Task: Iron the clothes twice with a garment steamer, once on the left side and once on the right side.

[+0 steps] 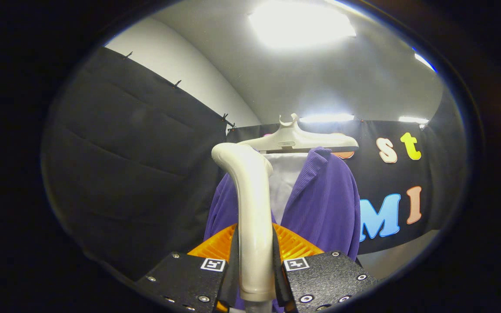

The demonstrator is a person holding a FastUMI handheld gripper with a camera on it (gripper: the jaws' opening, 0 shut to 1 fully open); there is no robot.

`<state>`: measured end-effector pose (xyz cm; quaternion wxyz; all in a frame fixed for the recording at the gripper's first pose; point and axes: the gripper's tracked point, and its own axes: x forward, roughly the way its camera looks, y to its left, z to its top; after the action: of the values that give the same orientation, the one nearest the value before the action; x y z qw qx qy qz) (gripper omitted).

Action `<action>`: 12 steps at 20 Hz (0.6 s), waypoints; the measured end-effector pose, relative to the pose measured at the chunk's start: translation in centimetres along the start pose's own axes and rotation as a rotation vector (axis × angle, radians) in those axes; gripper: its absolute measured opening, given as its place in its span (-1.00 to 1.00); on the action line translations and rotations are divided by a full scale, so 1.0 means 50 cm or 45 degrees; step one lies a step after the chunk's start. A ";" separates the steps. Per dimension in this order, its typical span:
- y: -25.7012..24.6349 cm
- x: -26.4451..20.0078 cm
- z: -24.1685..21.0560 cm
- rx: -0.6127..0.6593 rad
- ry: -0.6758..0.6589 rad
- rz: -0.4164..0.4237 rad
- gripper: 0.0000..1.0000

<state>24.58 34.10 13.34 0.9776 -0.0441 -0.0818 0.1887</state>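
At the left of the frame the booth's black cloth wall [133, 165] is seen, pinned along its top edge against a pale wall. At the lower middle, the gripper [255, 265] is held with its fingers [233, 261] pressed on either side of the cream handle of the garment steamer [250, 208], so the handle is pinched between them. The handle rises from between the fingers and is bent over at its top towards the clothes; its steaming face is turned away and cannot be made out. Just beyond it, in the middle of the frame, a purple jacket [324, 204] is hung over a white lining [283, 182] on a pale hanger [296, 140]. The steamer head is placed before the jacket's left front, high up near the collar; whether it touches the cloth cannot be told.

The step in hand is judged to be the first pass, on the left side, near its upper end. A steady stroke down that panel is called for next, with the head kept close to the cloth, and afterwards the same on the right panel, which lies right of centre.
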 end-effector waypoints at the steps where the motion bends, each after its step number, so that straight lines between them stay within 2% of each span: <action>1: 0.006 0.016 -0.012 -0.008 0.017 -0.005 -0.32; 5: 0.026 0.057 -0.065 -0.015 0.110 -0.015 -0.31; 12: 0.070 0.013 -0.194 -0.063 0.237 0.031 -0.31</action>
<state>25.64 37.05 3.50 0.9772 -0.0865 0.0051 0.1936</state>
